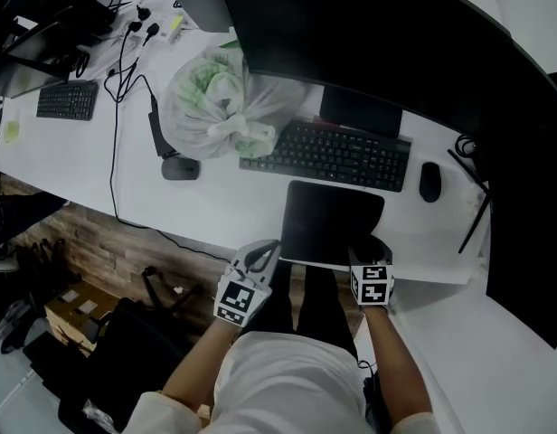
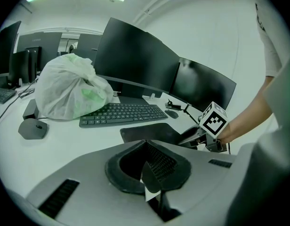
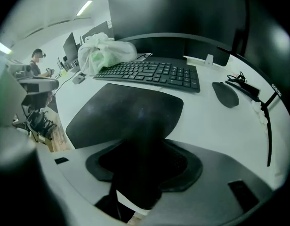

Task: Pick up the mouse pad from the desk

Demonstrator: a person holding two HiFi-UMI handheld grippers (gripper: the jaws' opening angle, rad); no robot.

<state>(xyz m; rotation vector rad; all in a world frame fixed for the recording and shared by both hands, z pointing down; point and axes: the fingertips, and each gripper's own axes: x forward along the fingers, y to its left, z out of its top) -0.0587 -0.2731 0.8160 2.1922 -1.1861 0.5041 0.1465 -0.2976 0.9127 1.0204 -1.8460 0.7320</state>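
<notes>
Since the right gripper has its jaws clenched on only the near right edge of the mouse pad, the likeliest trouble, as I judge it, is the pad slipping out or drooping as it comes up. It looks thin and limp, so a hold at one corner would let the far end sag and drag. That far end lies just beside the keyboard and could catch its front edge or nudge it, and a sideways swing might reach the black mouse to the right. The left gripper, jaws pressed together on nothing, hangs just off the edge of the desk and gives no support. The pad is a dark, matte sheet with rounded corners and a faint sheen, lying flat at the desk's near edge. The desk is smooth, white and curved, and the keyboard is black hard plastic. Beyond the keyboard's left end, a knotted, crinkly, translucent plastic bag bulges softly.
</notes>
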